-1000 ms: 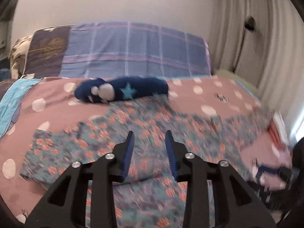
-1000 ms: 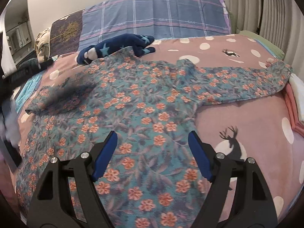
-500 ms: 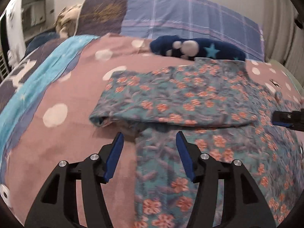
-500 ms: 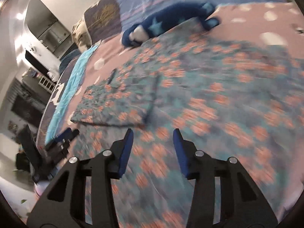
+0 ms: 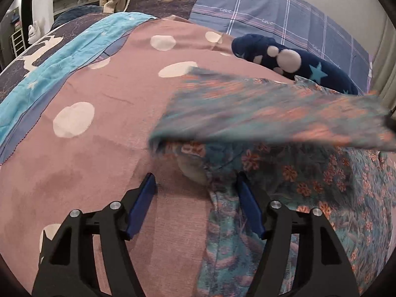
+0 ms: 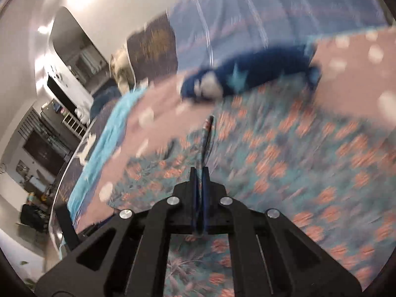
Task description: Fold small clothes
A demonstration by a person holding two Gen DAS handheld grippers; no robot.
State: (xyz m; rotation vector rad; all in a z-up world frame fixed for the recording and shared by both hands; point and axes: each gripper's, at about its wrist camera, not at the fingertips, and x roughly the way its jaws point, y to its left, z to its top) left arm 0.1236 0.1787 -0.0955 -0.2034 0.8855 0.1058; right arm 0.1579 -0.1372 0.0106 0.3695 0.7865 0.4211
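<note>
One garment: a floral top [image 5: 309, 180] in teal with orange blooms, spread on the bed; it fills the middle and right of the left wrist view and most of the lower right wrist view.
Bedspread: pink with pale dots [image 5: 104, 128], bare across the left of the left wrist view; it carries the garment.
Left hand-held gripper [image 5: 198, 193]: jaws apart and opening, low in the frame; the garment's side edge lies between them, the left finger over bare bedspread, no pad pressing cloth.
Lifted sleeve [image 5: 272, 116]: a blurred band across the middle right of the left wrist view, raised off the body of the garment.
Right hand-held gripper [image 6: 201, 198]: jaws together, clamped on a thin fold of the floral cloth that stands up from between them, centre of its frame.
Plush toy: navy with stars [image 5: 292, 59], upper right, just beyond the garment's far edge.
Handling, as I judge it: light, limp, thin cloth; it drapes, sags and bunches, and will not break.
Where to hold: at a hem, cuff or side seam, pinching both layers near a corner so the fold line stays straight.
</note>
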